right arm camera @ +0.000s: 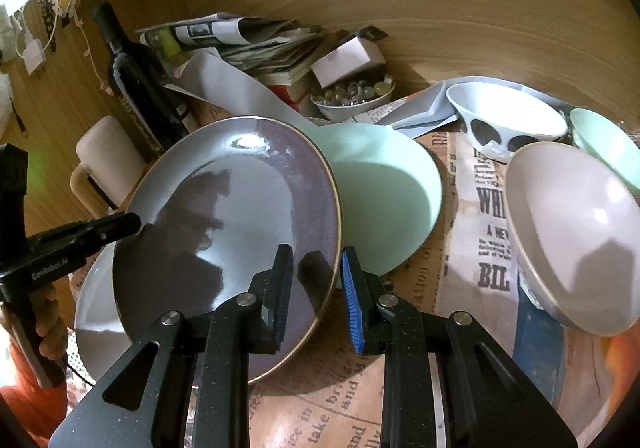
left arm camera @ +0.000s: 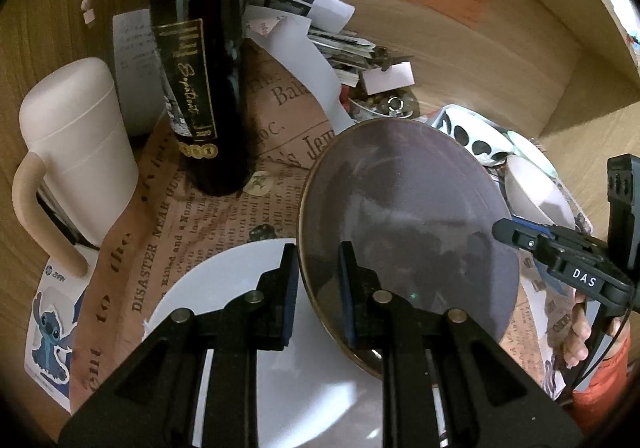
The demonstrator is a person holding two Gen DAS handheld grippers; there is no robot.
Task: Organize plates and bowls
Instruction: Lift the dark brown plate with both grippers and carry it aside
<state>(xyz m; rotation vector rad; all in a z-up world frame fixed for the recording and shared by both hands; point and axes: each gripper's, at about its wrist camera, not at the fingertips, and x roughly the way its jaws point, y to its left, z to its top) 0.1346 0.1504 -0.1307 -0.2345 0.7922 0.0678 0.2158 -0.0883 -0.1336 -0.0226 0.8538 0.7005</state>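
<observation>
A glossy purple-grey plate [left arm camera: 404, 208] with a thin brown rim hangs tilted above a white plate [left arm camera: 224, 280]. My left gripper [left arm camera: 318, 260] is shut on its near rim, one pad on each face. In the right wrist view my right gripper [right arm camera: 316, 260] is shut on the same purple plate [right arm camera: 224, 216] at its right rim. Each gripper shows in the other's view, at the plate's opposite edge: the right gripper [left arm camera: 504, 230] and the left gripper [right arm camera: 132, 222]. Behind the plate lies a mint plate [right arm camera: 392, 192]. A pink bowl [right arm camera: 572, 240] leans at the right.
A dark wine bottle [left arm camera: 200, 68] and a white lidded mug [left arm camera: 76, 152] stand at the left on newsprint paper. A spotted white bowl [right arm camera: 504, 116], a mint bowl [right arm camera: 604, 144], a small bowl of beads [right arm camera: 352, 96] and stacked papers [right arm camera: 256, 44] crowd the back by the wooden wall.
</observation>
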